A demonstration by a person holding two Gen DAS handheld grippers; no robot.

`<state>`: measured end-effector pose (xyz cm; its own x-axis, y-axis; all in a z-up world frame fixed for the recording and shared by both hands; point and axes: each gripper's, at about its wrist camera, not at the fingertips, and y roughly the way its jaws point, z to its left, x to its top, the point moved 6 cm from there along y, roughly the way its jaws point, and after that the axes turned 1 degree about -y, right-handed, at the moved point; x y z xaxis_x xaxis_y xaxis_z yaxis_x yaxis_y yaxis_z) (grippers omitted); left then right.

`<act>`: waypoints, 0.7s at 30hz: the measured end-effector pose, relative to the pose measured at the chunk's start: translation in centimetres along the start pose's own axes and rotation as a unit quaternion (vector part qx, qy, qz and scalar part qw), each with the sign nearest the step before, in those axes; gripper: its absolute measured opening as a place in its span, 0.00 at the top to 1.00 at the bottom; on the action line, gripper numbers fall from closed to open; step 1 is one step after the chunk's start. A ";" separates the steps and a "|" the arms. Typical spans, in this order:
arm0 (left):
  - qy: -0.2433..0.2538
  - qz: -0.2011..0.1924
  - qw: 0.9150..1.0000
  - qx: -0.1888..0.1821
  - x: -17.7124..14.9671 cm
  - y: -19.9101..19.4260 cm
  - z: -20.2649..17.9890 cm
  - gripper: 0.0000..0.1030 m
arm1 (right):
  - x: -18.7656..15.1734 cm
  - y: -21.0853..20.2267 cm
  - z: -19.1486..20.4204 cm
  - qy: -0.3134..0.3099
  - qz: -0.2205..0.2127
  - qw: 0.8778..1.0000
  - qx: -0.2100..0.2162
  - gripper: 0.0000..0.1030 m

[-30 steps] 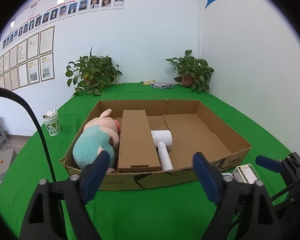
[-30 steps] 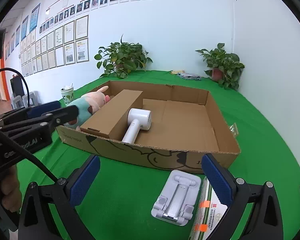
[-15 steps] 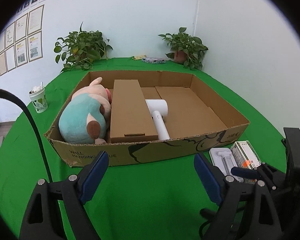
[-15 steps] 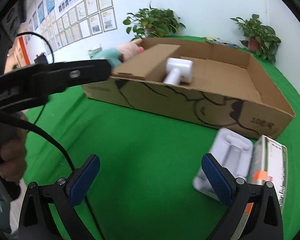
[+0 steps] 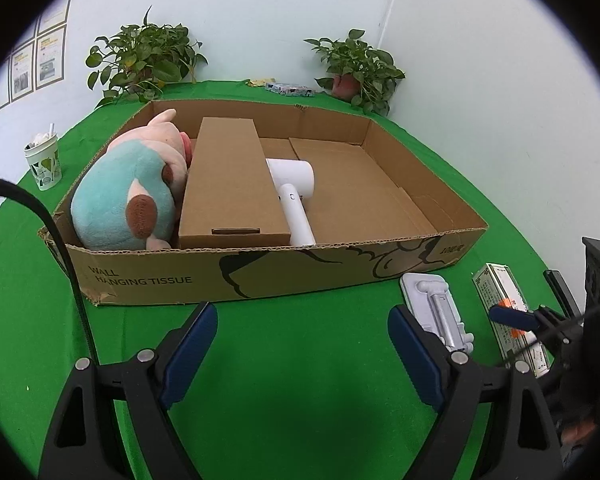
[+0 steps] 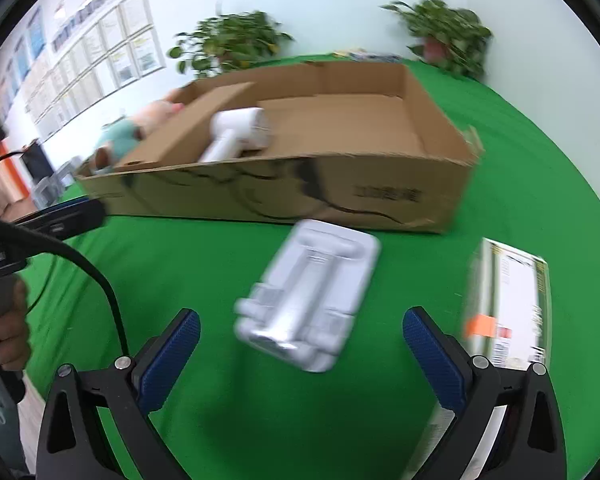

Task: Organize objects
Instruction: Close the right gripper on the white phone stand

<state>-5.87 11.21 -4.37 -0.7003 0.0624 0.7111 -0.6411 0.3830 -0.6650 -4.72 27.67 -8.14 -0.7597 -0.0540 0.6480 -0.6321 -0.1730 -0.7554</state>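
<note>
Both claws hang released over the green-covered bench (image 5: 300, 380), with nothing between their blue pads. The left claw (image 5: 302, 344) sits in front of the long wall of the shallow cardboard tray (image 5: 260, 272), apart from it. Inside the tray, a plush pig (image 5: 128, 192) lies at the left end, touching a long closed carton (image 5: 230, 184); a white hair dryer (image 5: 294, 188) lies just beside the carton on its right, handle toward the near wall. The tray's right half shows bare cardboard.

The right claw (image 6: 300, 344) hovers above a white folding phone stand (image 6: 312, 292), which lies flat on the bench just outside the tray's near wall; the stand looks blurred in the right wrist view. Just right of the stand lies a flat printed box (image 6: 508, 300) bearing an orange sticker. A paper cup (image 5: 43, 162) stands left of the tray, and two potted plants (image 5: 144, 60) sit by the back wall.
</note>
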 end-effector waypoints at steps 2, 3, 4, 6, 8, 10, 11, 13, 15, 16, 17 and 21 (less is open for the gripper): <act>0.002 0.003 1.000 0.000 -0.1 0.0 0.1 0.15 | 0.4 0.9 1.3 -0.008 0.009 1.000 0.001 0.01; 0.004 0.003 1.000 0.002 -0.1 -0.1 0.2 0.15 | 0.5 1.7 1.4 -0.006 0.019 1.000 -0.010 0.01; 0.003 0.003 1.000 0.003 0.0 -0.1 0.3 0.15 | 0.6 2.5 1.2 0.001 0.028 0.999 -0.026 0.01; -0.001 0.004 1.000 0.002 -0.1 -0.2 0.7 0.15 | 0.9 4.1 -0.1 0.036 0.053 0.996 -0.058 0.01; -0.006 0.007 1.000 0.000 -0.2 -0.1 1.0 0.15 | 0.9 5.6 -1.2 0.070 0.075 0.992 -0.070 0.01; -0.012 0.010 1.000 0.001 -0.3 0.0 1.3 0.15 | 0.7 6.4 -1.6 0.064 0.077 0.990 -0.097 0.04; -0.014 0.010 1.000 0.002 -0.3 0.1 1.3 0.15 | 0.8 6.6 -1.5 0.053 0.074 0.991 -0.102 0.07; -0.020 0.010 1.000 0.004 -0.4 0.1 1.5 0.15 | 0.9 6.7 -1.2 0.045 0.069 0.992 -0.099 0.16; -0.025 0.014 1.000 0.001 -0.5 0.1 1.7 0.16 | 0.7 6.5 -0.9 0.036 0.068 0.993 -0.088 0.31; -0.029 0.017 0.999 -0.004 -0.5 0.2 1.7 0.16 | 0.5 6.4 -0.6 0.027 0.068 0.994 -0.085 0.32; -0.032 0.020 0.999 -0.010 -0.7 0.1 1.7 0.16 | 0.1 6.2 -0.3 0.018 0.068 0.994 -0.078 0.34; -0.051 0.066 0.993 -0.080 -2.0 0.7 0.7 0.16 | -2.6 4.1 2.3 -0.034 0.064 0.997 -0.012 0.35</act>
<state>-5.18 10.69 -6.42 -0.8081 0.0308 0.5882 -0.4899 0.5193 -0.7003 -4.98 24.88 -12.68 -0.8223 -0.1406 0.5514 -0.5353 -0.1375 -0.8334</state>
